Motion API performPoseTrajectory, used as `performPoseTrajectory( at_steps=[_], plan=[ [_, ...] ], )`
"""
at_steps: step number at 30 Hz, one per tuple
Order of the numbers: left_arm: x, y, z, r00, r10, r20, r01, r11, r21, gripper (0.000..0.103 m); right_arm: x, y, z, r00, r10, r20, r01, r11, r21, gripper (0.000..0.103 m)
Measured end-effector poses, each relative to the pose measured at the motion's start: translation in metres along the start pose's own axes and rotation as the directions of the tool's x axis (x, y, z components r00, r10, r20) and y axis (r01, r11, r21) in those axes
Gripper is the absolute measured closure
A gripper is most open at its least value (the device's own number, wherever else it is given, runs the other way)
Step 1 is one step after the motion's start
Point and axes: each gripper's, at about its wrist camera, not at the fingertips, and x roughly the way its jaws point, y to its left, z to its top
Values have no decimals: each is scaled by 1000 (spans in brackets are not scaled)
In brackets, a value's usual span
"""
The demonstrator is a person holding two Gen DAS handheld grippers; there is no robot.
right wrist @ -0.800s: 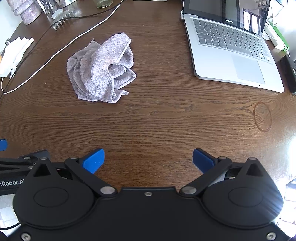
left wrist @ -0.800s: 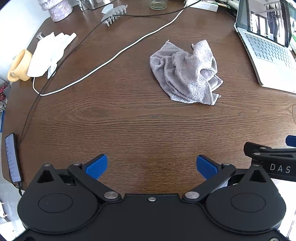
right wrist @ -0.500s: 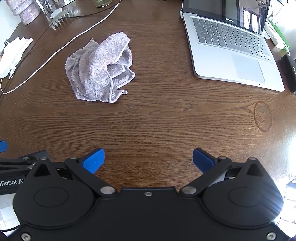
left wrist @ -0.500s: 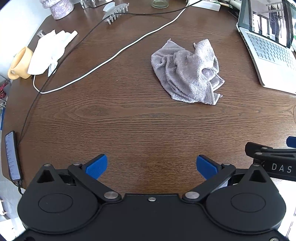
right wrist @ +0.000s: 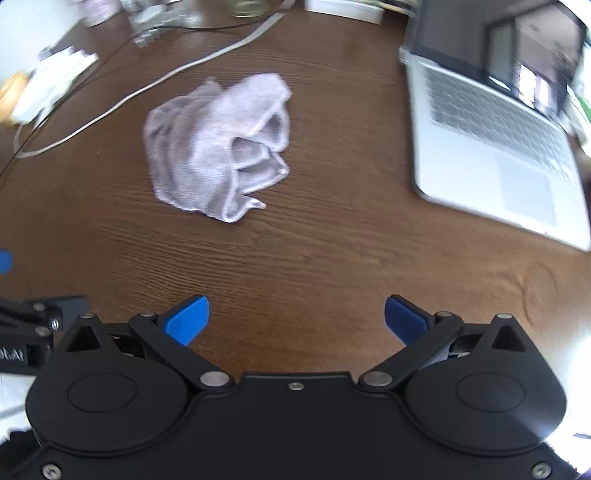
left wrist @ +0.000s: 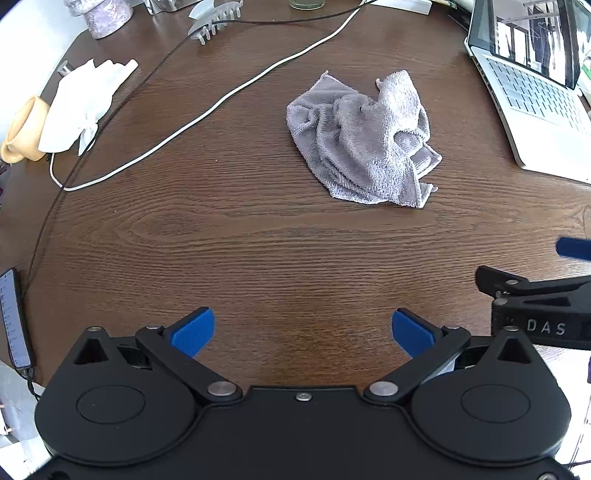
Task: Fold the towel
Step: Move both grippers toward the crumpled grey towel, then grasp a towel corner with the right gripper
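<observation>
A crumpled grey towel (left wrist: 364, 140) lies in a heap on the dark wooden table (left wrist: 221, 236). It also shows in the right wrist view (right wrist: 218, 147), blurred. My left gripper (left wrist: 301, 332) is open and empty, well short of the towel, which lies ahead and a little right. My right gripper (right wrist: 295, 319) is open and empty, with the towel ahead and to its left. The right gripper's body shows at the right edge of the left wrist view (left wrist: 539, 306).
An open silver laptop (right wrist: 495, 147) sits right of the towel. A white cable (left wrist: 207, 110) and a thin dark cable cross the table on the left. White tissue (left wrist: 85, 103), a tan cup (left wrist: 22, 133), a hair clip (left wrist: 214, 18) and a phone (left wrist: 13, 317) lie along the edges.
The right gripper has moved forward toward the towel, and its view is blurred by motion. The left gripper has barely moved. Both stay open.
</observation>
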Motion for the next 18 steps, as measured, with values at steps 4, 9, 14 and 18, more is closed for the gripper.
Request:
performPoseTrajectory(
  at_steps=[4,9,14,18],
  plan=[
    [4,-2,1,1000,10,-2,-10,1000,21,0,14,4,3,988,114,103,-87,968,-235,1],
    [6,0,2,1000,8,-22,-7,1000,9,0,32,17,12,969,224,106,-139,846,-515,12],
    [4,1,2,1000,18,-15,-18,1000,0,0,48,23,18,963,261,70,-156,747,-646,26],
    [3,5,2,1000,17,-18,-17,1000,-11,0,58,32,15,958,280,65,-133,631,-765,40]
  ],
)
